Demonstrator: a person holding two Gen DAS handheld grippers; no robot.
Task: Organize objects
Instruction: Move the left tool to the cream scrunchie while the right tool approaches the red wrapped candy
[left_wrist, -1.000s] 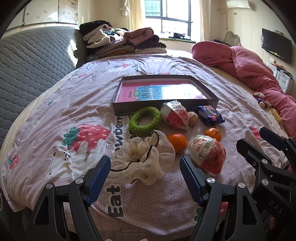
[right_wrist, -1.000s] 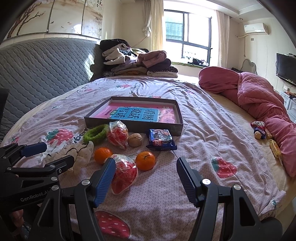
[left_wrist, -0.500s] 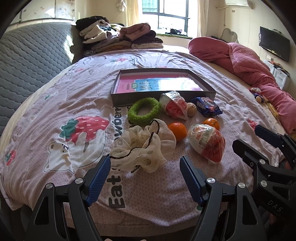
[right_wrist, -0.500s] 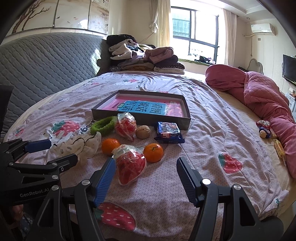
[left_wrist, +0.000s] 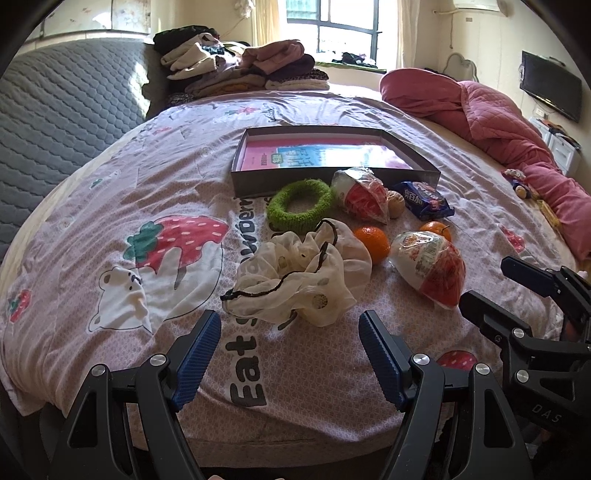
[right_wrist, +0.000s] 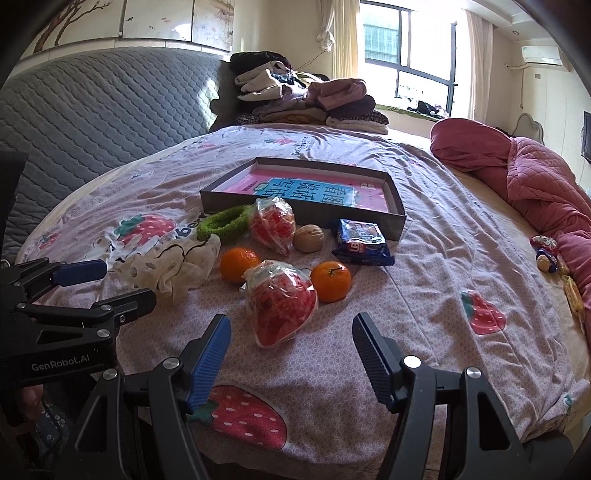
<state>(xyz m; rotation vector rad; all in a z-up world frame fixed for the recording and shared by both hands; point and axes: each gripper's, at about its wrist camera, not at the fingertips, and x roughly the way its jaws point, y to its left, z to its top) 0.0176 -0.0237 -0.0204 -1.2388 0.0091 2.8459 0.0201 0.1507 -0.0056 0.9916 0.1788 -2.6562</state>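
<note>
On the bed lie a grey shallow box (left_wrist: 255, 184) (right_wrist: 397, 225) with a pink and blue book inside, a green fuzzy ring (left_wrist: 299, 205) (right_wrist: 221, 223), a cream scrunchie (left_wrist: 303, 275) (right_wrist: 173, 264), two oranges (left_wrist: 372, 243) (right_wrist: 331, 281), two red snack bags (left_wrist: 430, 267) (right_wrist: 282, 304), a walnut (right_wrist: 308, 238) and a blue packet (left_wrist: 424, 199) (right_wrist: 362, 242). My left gripper (left_wrist: 290, 354) is open and empty just short of the scrunchie. My right gripper (right_wrist: 291, 358) is open and empty just short of the near snack bag.
Folded clothes (left_wrist: 236, 70) are stacked at the bed's far end by a grey quilted headboard (left_wrist: 62, 110). A pink quilt (left_wrist: 509, 133) (right_wrist: 535, 177) lies along the right side with a small toy (right_wrist: 545, 251) beside it. The bed's front edge is below both grippers.
Both grippers have drawn back and risen a little from the objects. They stay open. Nothing on the bed has moved.
</note>
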